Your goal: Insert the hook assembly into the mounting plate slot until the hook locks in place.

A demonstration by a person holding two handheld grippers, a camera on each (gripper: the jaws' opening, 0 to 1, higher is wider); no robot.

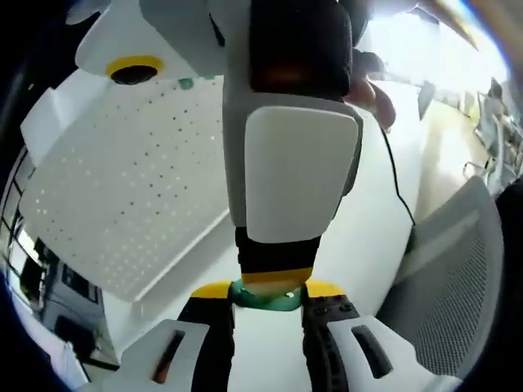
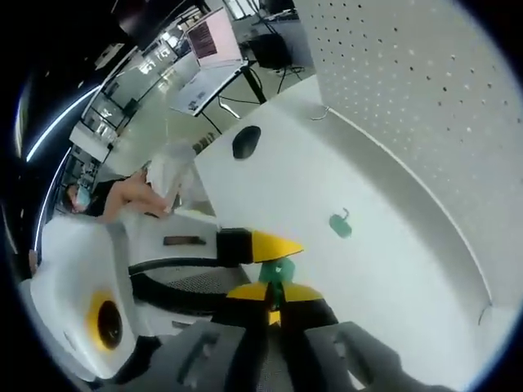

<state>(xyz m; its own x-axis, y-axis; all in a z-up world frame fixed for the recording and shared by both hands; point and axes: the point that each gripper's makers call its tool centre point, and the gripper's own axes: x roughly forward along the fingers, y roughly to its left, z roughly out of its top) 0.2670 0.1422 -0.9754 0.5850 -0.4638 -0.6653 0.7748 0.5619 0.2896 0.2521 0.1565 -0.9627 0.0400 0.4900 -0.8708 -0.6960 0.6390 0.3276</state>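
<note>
above the white table (image 2: 270, 175), both the left gripper (image 1: 268, 304) and right gripper (image 2: 274, 304) pinch one green hook (image 2: 280, 269), apparently passing it across to re-grip, while the pegboard plate (image 2: 425, 98) and a spare green hook (image 2: 341, 224) wait nearby.

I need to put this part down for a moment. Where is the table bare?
Bare tabletop lies between the dark mouse-shaped thing and the green hook, and beyond the hook along the perforated panel. It is crowded near the hand-held grippers, where both meet around a green part.
</note>
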